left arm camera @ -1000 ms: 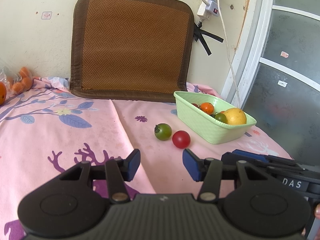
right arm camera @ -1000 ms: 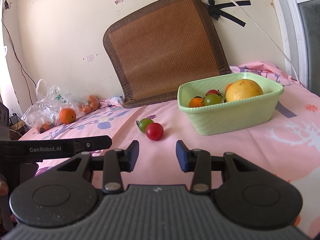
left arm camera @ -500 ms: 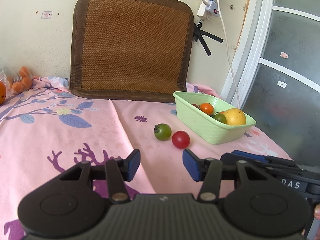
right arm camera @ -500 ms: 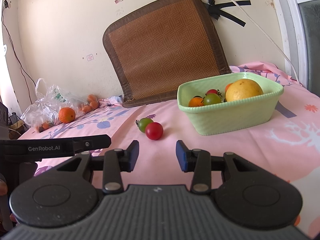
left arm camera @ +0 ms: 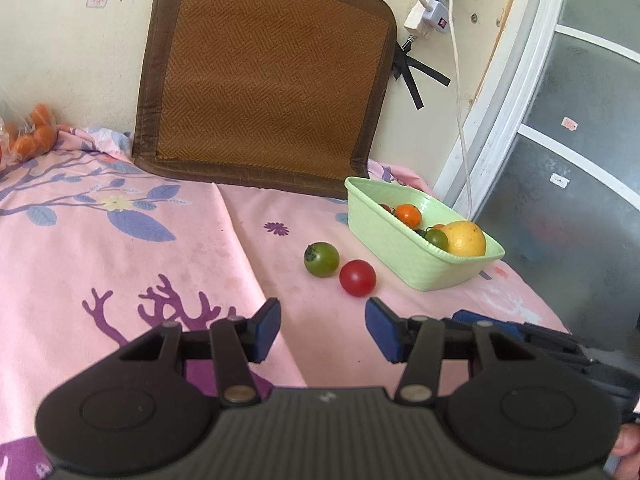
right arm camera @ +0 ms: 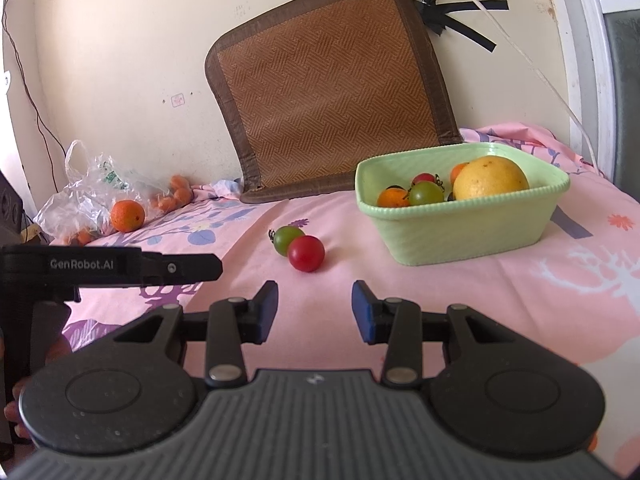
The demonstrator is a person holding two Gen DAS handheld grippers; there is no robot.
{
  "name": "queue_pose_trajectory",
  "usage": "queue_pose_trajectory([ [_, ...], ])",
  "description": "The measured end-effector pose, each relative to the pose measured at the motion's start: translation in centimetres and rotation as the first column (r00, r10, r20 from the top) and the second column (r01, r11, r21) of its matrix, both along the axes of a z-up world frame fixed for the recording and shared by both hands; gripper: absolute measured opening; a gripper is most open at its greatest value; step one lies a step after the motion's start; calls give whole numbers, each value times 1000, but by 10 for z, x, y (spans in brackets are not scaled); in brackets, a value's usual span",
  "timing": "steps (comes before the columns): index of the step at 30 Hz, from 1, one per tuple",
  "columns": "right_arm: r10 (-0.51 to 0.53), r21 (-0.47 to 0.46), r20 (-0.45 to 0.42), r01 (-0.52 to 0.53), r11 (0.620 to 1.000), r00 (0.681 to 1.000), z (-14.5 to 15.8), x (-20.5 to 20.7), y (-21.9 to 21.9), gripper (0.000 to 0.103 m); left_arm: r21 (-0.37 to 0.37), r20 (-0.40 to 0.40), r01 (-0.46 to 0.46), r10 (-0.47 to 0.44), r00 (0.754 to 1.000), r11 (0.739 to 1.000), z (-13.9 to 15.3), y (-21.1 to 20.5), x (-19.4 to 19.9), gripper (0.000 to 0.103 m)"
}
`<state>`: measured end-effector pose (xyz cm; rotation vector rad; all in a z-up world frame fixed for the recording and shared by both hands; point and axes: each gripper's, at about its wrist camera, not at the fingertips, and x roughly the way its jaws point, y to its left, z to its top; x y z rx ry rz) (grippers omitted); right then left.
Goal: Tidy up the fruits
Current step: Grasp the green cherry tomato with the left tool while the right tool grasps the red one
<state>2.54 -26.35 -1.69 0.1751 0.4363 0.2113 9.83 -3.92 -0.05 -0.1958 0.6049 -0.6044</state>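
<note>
A: Resting on the pink bed sheet (left arm camera: 200, 248), the red tomato (left arm camera: 357, 277) touches the green tomato (left arm camera: 321, 259); both lie just left of the green basket (left arm camera: 400, 252).

B: Basket contents?

A: A yellow citrus fruit (right arm camera: 495, 178) and small tomatoes.

B: Status of each hand-held gripper?

A: Left hand-held gripper (left arm camera: 323, 330): released, nothing between the jaws, near side of the tomatoes. Right hand-held gripper (right arm camera: 314, 312): likewise released and empty.

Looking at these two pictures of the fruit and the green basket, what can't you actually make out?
- Green basket, left wrist view: its near wall hides the lower fruit, so no full count.
- Plastic bag, right wrist view: crinkled film blurs the small orange pieces inside.
- Right gripper, left wrist view: only one edge shows; the left gripper covers its fingers.
</note>
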Motion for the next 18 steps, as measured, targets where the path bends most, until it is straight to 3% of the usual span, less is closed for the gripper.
queue_pose_trajectory([
  [5,42,-89,0,-42,995,999,4,14,14,44,-29,-36,46,-47,998,999,7,-3,24,48],
  [12,63,-247,-63,-76,966,996,2,74,37,43,-75,-85,28,-34,996,997,12,-3,63,48],
  [13,60,-272,-81,-80,959,995,-1,81,39,35,-73,-83,27,-33,996,997,13,-4,65,48],
  [15,74,-265,-106,-100,959,992,-3,87,38,31,-65,-85,35,-40,996,997,14,-6,70,48],
  [18,84,-285,-100,-109,952,992,-4,76,33,30,-27,-74,59,-61,995,998,14,-19,73,48],
])
